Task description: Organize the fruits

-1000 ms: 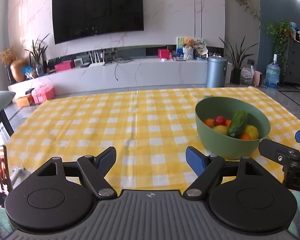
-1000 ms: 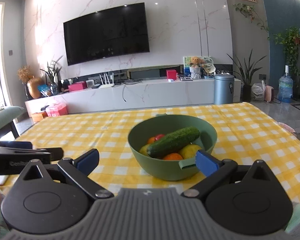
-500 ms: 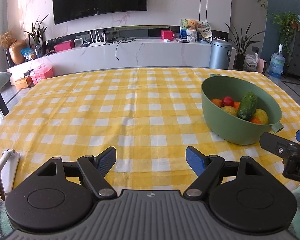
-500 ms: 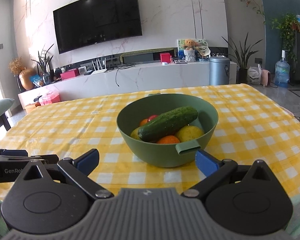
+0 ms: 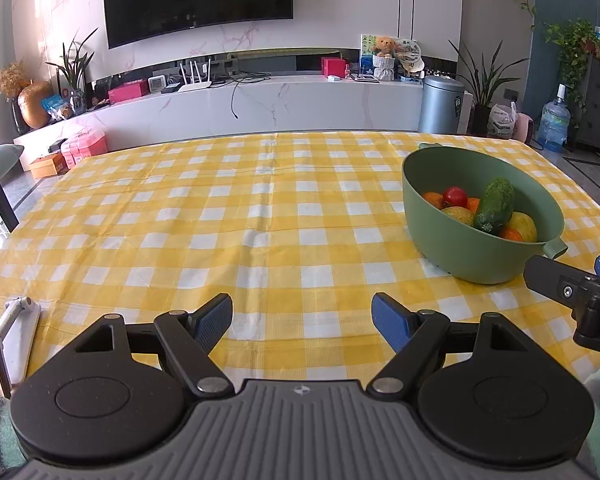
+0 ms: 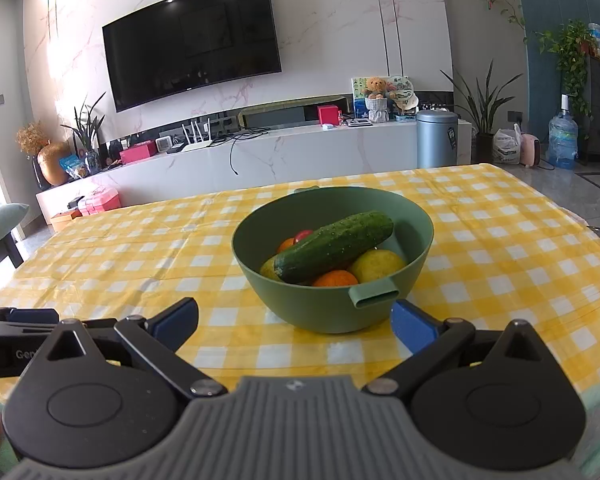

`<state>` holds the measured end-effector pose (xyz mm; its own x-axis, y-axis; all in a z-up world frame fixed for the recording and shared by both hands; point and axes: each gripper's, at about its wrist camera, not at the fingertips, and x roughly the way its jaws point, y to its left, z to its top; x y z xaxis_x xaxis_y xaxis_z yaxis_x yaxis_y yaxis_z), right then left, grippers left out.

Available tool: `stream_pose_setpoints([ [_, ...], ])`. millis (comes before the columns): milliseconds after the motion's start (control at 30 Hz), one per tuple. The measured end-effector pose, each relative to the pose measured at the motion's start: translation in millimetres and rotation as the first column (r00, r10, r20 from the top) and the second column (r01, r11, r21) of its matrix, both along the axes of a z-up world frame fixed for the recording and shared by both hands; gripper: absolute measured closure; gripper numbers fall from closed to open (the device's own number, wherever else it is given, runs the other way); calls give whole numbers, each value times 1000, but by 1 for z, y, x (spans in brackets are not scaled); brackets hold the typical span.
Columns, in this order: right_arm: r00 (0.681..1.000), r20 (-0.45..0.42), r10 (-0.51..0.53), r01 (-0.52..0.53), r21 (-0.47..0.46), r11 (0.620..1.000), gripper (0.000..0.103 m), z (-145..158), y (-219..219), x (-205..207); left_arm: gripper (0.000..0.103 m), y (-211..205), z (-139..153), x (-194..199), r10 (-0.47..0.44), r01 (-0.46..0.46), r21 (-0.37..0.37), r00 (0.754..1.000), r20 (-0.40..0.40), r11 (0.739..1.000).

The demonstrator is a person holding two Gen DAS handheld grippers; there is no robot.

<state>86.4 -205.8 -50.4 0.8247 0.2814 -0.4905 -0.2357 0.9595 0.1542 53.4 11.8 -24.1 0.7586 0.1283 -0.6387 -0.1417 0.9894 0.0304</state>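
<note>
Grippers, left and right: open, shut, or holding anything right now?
Left gripper: open, holding nothing, over bare tablecloth.
Right gripper: open, holding nothing, just short of the green bowl.

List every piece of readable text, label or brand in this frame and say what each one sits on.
"Gen": white letters, cut off after that, on the body of the left gripper seen in the right wrist view.
Logo on the TV lower edge: too small to read.
Sticker on the grey bin: unreadable.
Label on the water bottle: blurred.
</note>
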Motion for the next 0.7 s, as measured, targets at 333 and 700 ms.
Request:
stream_pose_setpoints([
  [333, 1000, -7, 9, -9, -23, 1000, 4, -2, 3, 1, 10, 1, 2, -3, 3, -3, -2, 1000, 8, 1000],
  [700, 1000, -4, 4, -4, -13, 1000, 4, -2, 1, 0, 10, 2, 3, -4, 5, -5, -2, 1000, 12, 1000],
])
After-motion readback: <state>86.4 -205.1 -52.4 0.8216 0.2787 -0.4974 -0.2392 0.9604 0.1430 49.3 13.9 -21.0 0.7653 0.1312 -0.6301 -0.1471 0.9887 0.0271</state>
